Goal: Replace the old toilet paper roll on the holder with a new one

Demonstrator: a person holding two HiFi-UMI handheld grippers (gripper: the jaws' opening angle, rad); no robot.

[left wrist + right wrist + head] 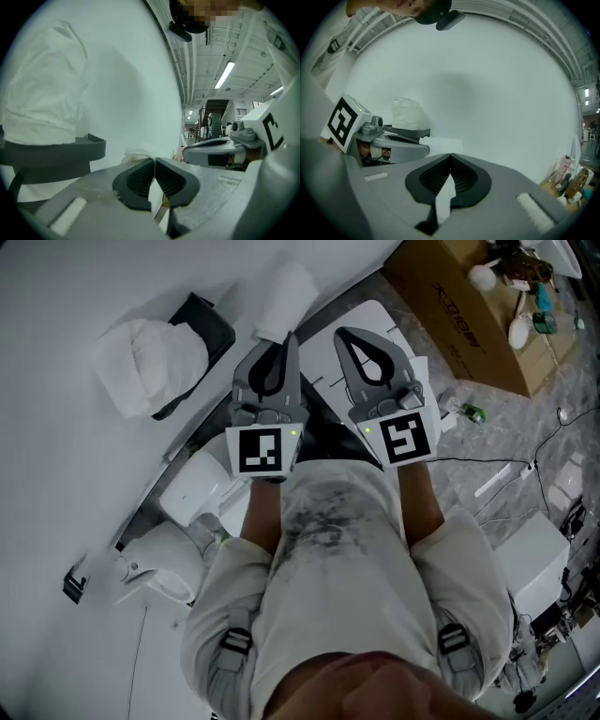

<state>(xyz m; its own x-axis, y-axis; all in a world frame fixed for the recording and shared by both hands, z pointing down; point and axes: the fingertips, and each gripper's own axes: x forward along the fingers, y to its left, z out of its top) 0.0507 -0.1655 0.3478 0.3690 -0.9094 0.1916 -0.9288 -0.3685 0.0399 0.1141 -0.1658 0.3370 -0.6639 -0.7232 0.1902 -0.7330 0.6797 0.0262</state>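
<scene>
A black wall holder [208, 322] carries a bulky, wrinkled white roll [150, 360] on its shelf. In the left gripper view that roll [44, 98] stands on the shelf [56, 151] at the left. A smaller white roll [286, 292] hangs in the air against the wall, right at the tip of my left gripper [289, 336]. That gripper [154, 160] is shut, and a bit of the roll's white paper [136, 153] shows just behind its left jaw. My right gripper [339, 332] is beside it, shut and empty [451, 155].
A white toilet [183, 498] stands below the holder at the lower left. A cardboard box [459, 306] with small items lies at the upper right, and cables run over the grey floor [525, 446]. The white wall [94, 277] fills the upper left.
</scene>
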